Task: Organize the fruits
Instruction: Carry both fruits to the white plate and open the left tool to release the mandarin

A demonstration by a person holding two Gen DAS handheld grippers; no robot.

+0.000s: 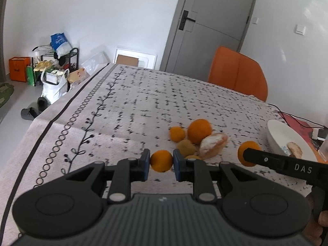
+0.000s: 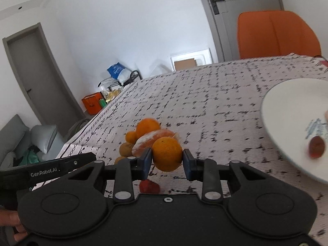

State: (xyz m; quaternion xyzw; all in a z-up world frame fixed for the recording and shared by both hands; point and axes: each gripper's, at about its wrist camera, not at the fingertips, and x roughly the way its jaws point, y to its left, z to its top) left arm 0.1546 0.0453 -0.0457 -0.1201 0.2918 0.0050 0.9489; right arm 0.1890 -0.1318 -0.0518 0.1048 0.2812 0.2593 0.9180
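My left gripper [image 1: 161,160] is shut on a small mandarin [image 1: 161,164], held just above the patterned tablecloth [image 1: 131,106]. My right gripper [image 2: 167,158] is shut on a larger orange [image 2: 167,153]; the left wrist view shows that orange [image 1: 251,145] to the right of the pile. Between and behind the two lies a fruit pile: a big orange [image 1: 199,130], a small mandarin [image 1: 177,133], a kiwi [image 1: 186,147] and a pale, whitish peeled citrus [image 1: 213,145]. A strawberry [image 2: 149,186] lies on the cloth under the right gripper.
A white plate [image 2: 291,110] stands at the right with a reddish-brown item [image 2: 316,146] on it. An orange chair [image 1: 237,71] stands at the table's far side. Cables and small items [image 1: 303,123] lie beyond the plate. The table's left edge [image 1: 47,127] drops to a cluttered floor.
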